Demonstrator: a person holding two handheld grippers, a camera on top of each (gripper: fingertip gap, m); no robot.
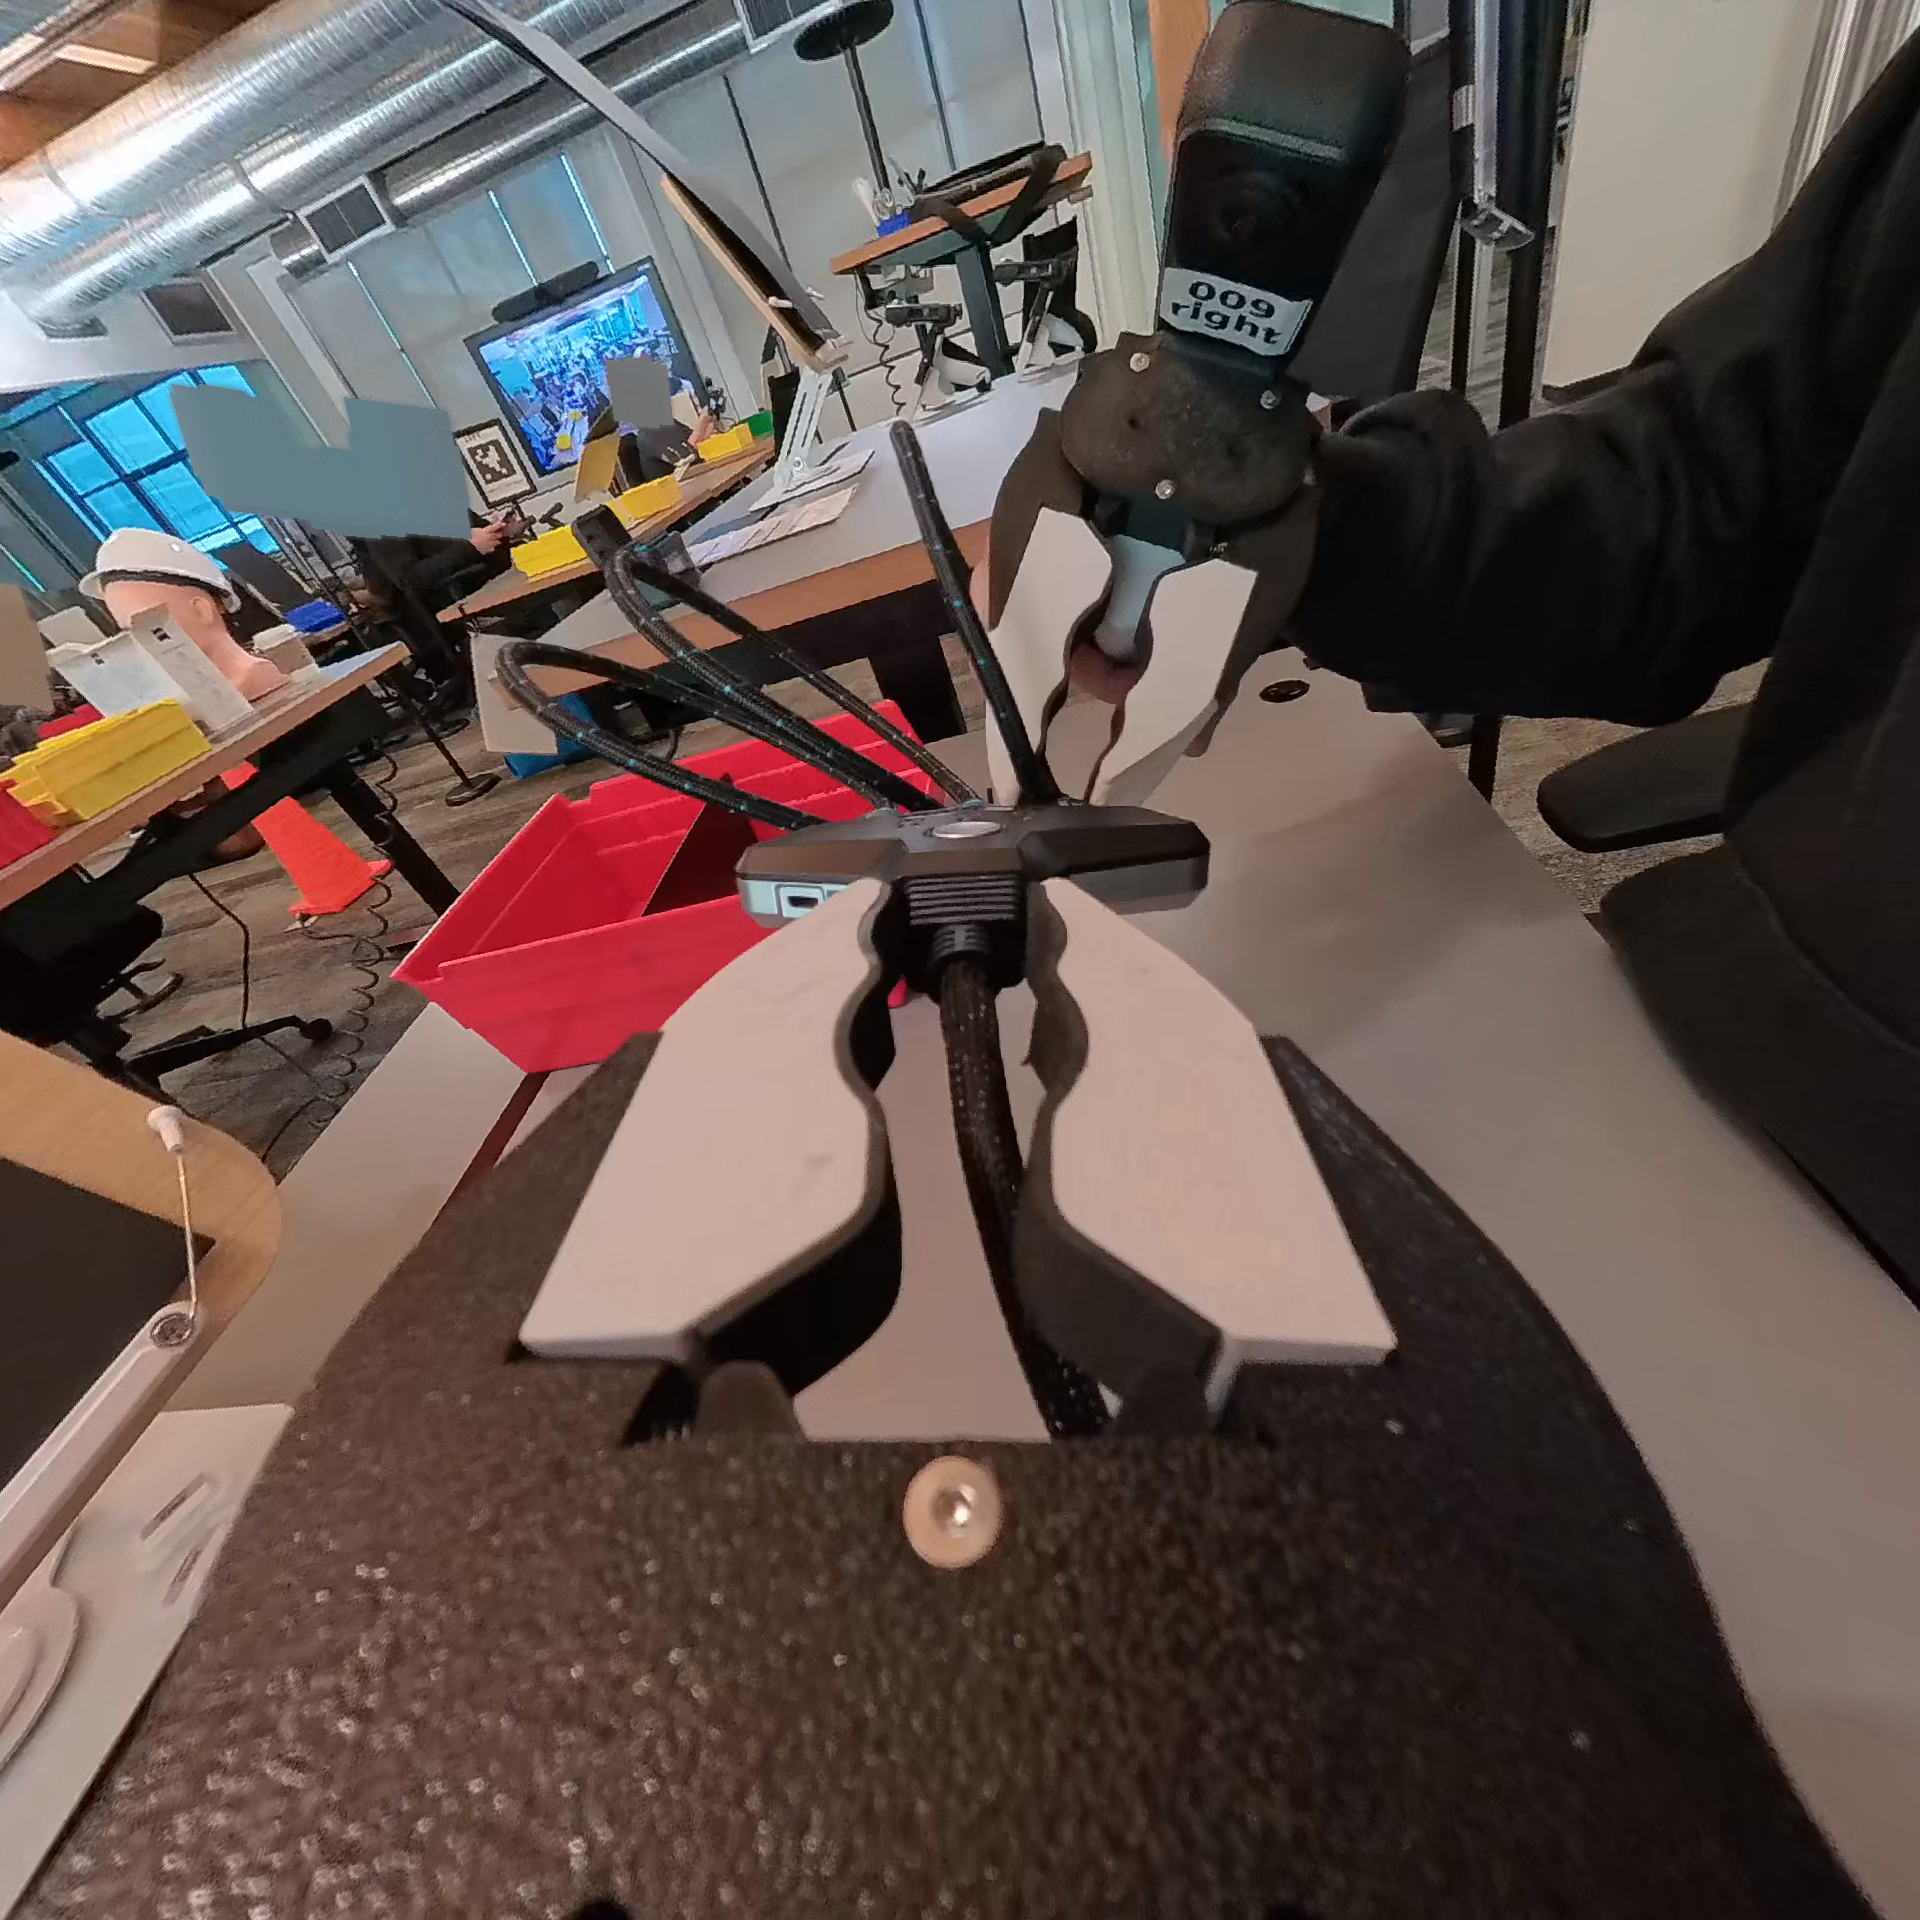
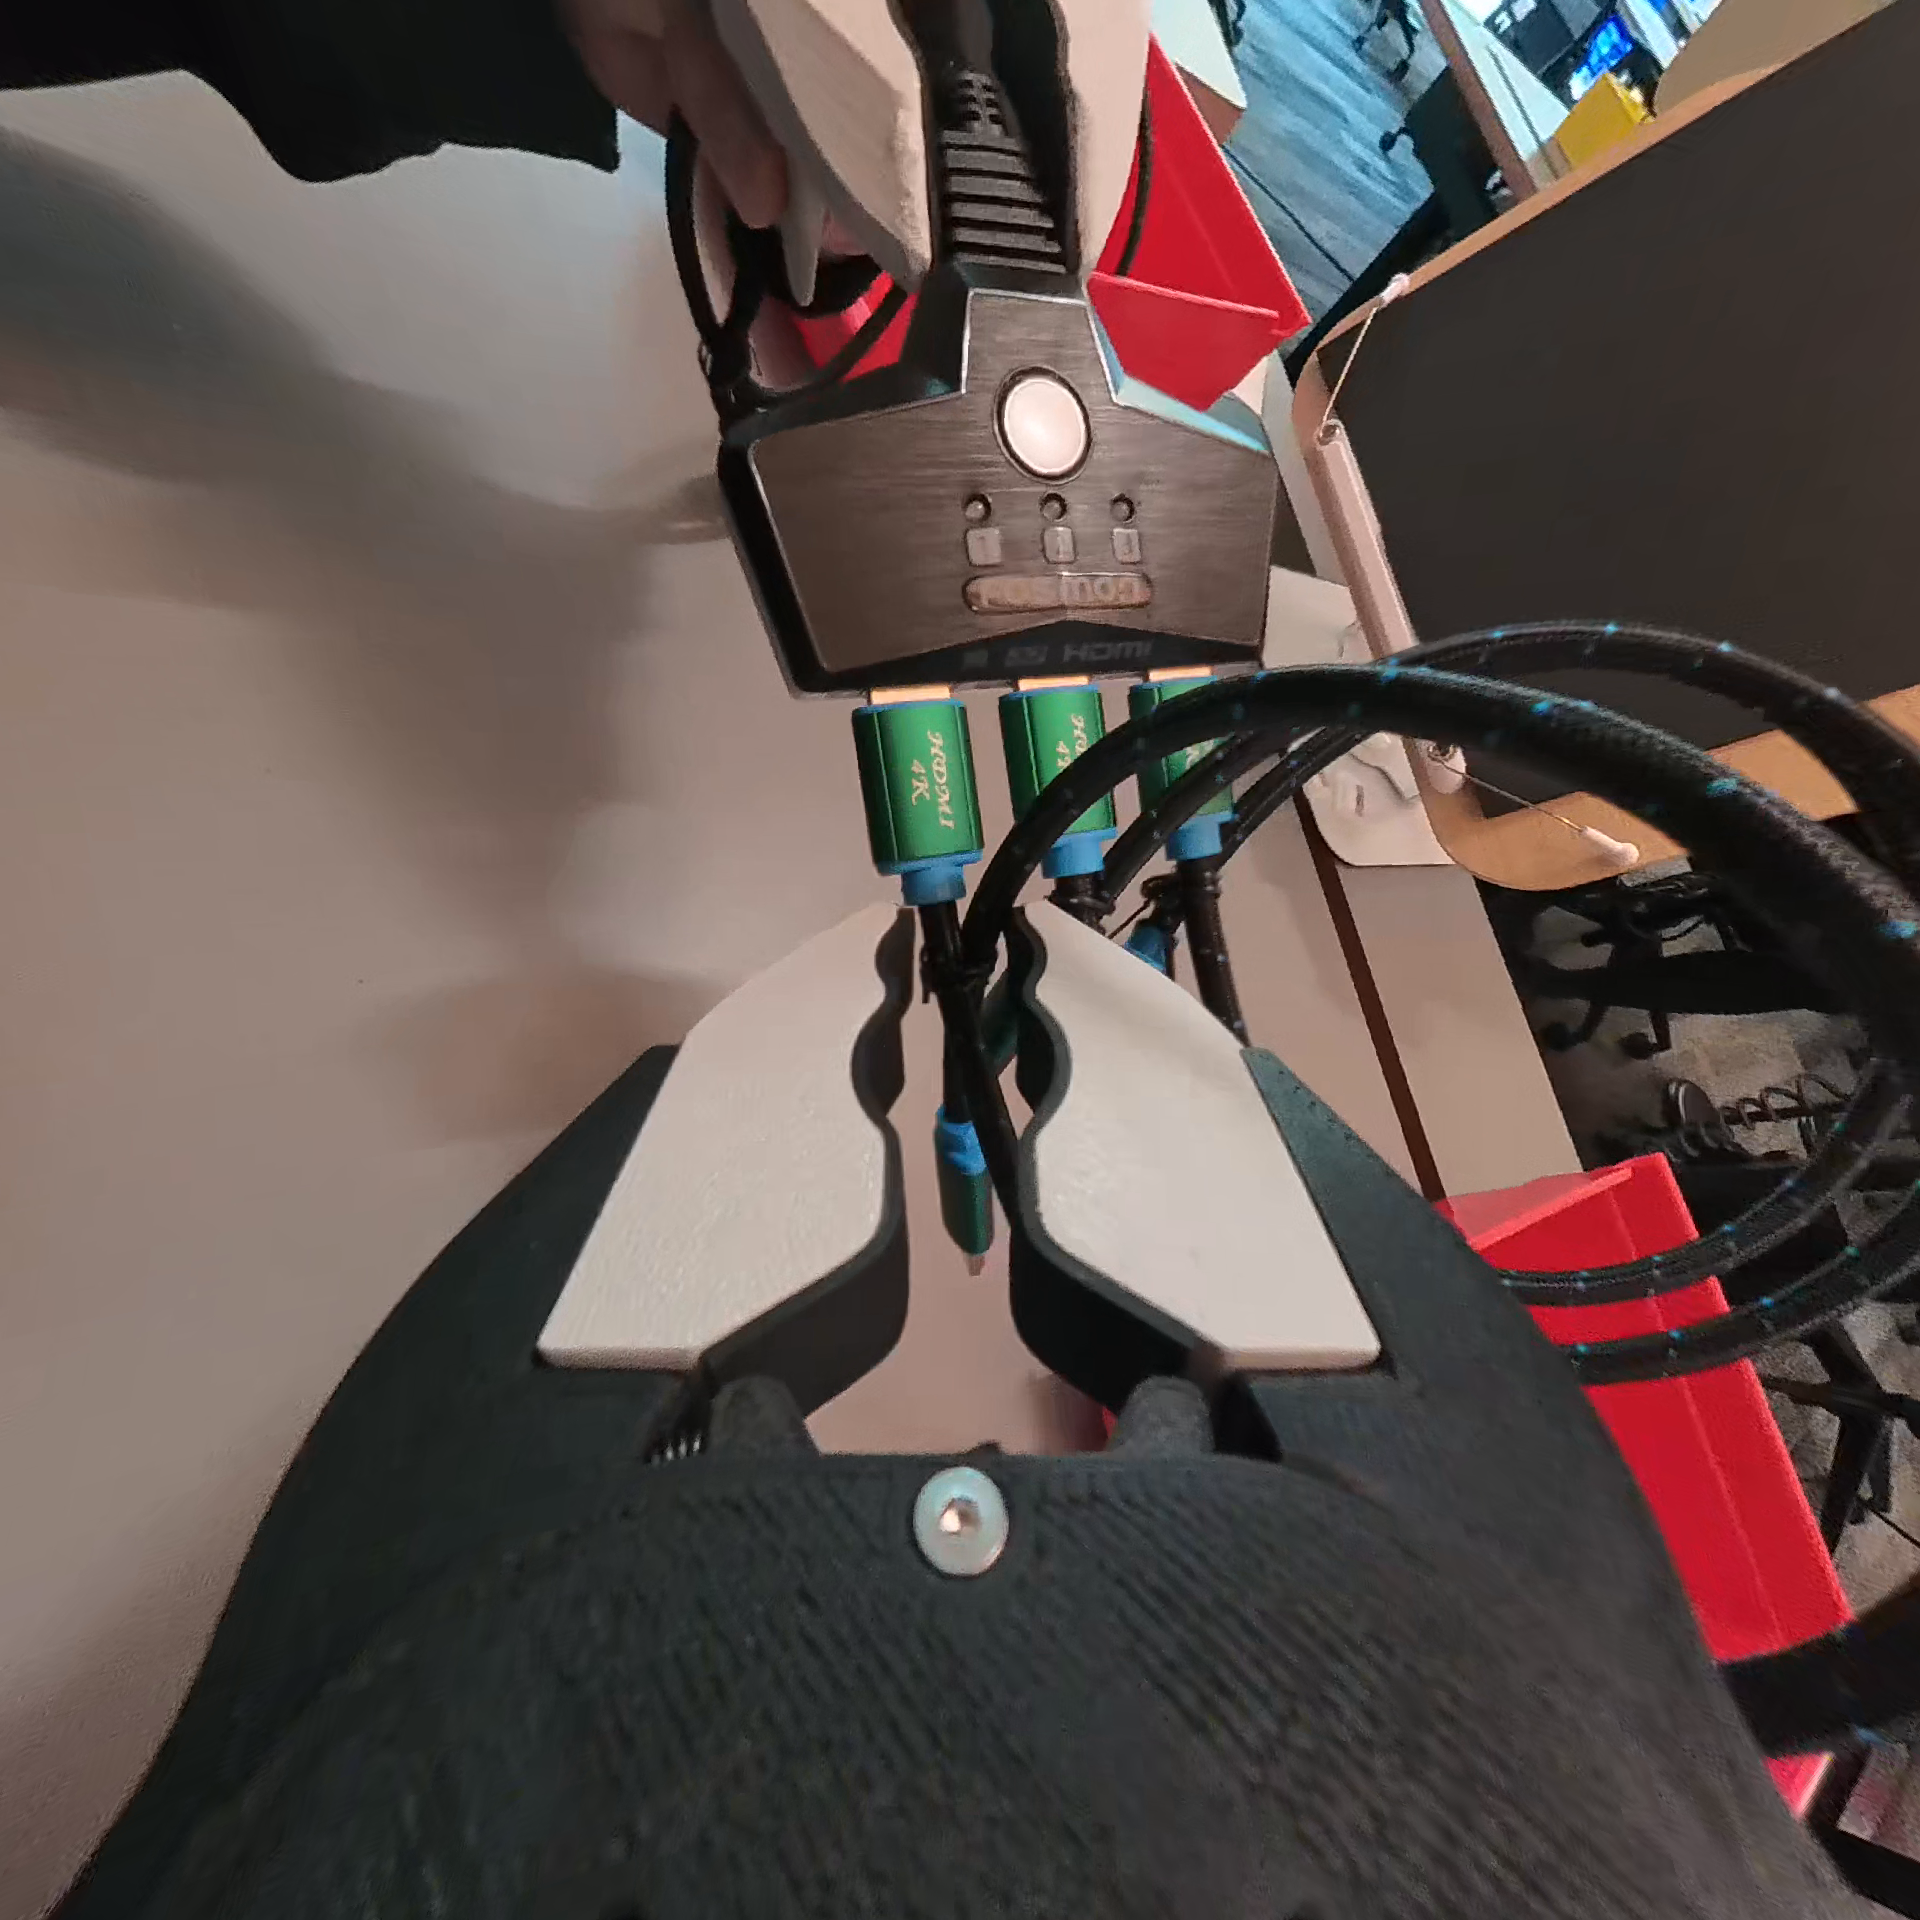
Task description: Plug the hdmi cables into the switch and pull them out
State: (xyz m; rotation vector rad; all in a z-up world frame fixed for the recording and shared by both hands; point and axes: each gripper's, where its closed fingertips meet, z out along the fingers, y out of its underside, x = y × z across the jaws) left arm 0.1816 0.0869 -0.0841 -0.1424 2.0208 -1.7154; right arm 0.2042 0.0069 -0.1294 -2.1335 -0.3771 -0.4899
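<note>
The HDMI switch is sitting near the top middle of the right wrist view, held up over the pale table. It is a dark box with a round silver button on top. Three green plugs are sticking into its lower edge, side by side. Their black braided cables are looping off to the right of the frame.

The left gripper is pinching the ribbed black neck of the switch, in the middle of the left wrist view. Its jaws are pressing in on that neck, and the switch's own thick cord is running back between them.

The right gripper is sitting just below the leftmost plug. Its jaws are a little apart around that plug's thin cable. I cannot tell if they are squeezing it.

A red bin is resting on the table behind the switch, at the left middle of the left wrist view.
</note>
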